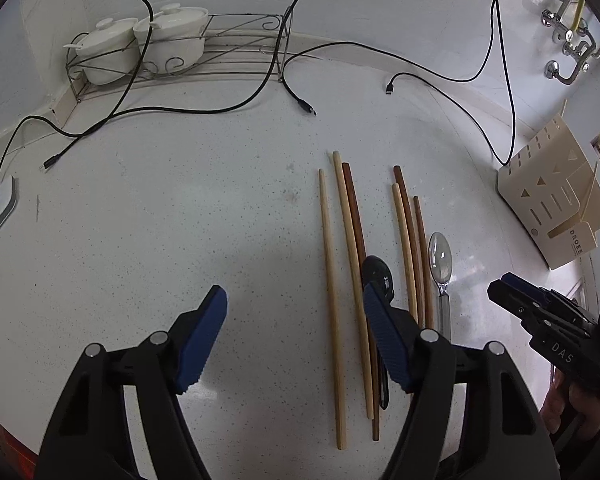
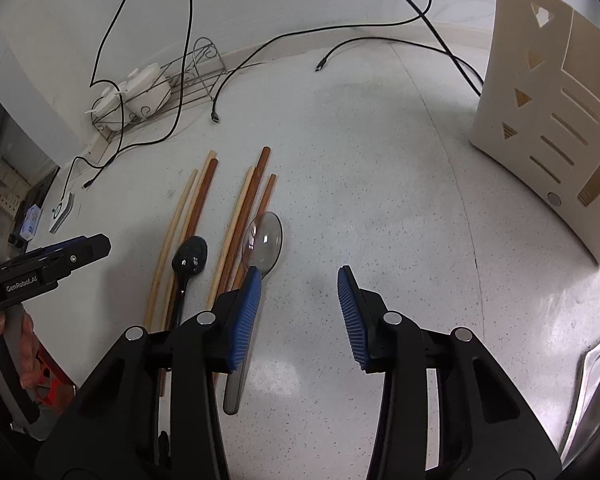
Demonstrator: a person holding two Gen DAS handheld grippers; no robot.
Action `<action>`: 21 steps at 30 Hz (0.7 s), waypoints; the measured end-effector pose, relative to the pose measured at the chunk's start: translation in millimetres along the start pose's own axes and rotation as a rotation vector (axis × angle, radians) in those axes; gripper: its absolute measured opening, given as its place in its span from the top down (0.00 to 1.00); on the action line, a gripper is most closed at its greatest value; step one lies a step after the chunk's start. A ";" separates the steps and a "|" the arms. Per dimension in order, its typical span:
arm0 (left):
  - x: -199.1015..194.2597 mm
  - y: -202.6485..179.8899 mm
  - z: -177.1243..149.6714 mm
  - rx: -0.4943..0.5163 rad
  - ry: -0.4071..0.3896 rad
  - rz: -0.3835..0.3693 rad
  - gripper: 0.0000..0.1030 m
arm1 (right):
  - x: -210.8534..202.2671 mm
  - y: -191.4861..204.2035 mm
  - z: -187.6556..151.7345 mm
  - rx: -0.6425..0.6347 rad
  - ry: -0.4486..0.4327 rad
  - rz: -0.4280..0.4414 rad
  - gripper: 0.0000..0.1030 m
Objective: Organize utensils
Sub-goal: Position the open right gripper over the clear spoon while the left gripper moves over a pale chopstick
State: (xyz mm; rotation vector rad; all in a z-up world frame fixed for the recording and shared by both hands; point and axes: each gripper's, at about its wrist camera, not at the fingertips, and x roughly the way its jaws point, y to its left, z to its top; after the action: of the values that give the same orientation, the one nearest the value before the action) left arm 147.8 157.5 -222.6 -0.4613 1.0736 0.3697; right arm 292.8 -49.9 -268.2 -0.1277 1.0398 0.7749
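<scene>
Hovering over chopsticks (image 1: 332, 280) and spoons (image 2: 265, 240), both tools, left (image 1: 294, 336) and right (image 2: 300, 316), spread, empty.

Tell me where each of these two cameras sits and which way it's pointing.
Left wrist: sits on the left gripper, angled down at chopsticks on the counter; jaws open.
Right wrist: sits on the right gripper, angled down at the clear spoon; jaws open.
Shared: chopsticks, both spoons, beige holder, each other's gripper.
</scene>
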 end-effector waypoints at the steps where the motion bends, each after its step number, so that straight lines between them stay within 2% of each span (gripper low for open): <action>1: 3.2 -2.0 -1.4 0.006 0.010 0.001 0.32 | 1.6 0.3 -1.4 -0.005 0.008 0.001 0.64; 4: 12.7 -9.5 -4.7 0.036 0.038 0.021 0.32 | 4.3 2.9 -4.7 -0.025 0.025 -0.001 0.66; 8: 24.6 -16.0 -6.4 0.076 0.061 0.067 0.32 | 7.2 7.0 -8.2 -0.054 0.028 -0.019 0.73; 21: 48.7 -24.1 -2.0 0.132 0.115 0.172 0.32 | 6.4 4.0 -11.3 -0.054 0.027 -0.037 0.73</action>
State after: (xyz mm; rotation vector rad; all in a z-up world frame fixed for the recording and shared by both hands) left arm 179.4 139.2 -262.8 -0.2765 1.2460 0.4247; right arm 283.8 -48.7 -278.3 -0.2039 1.0391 0.7698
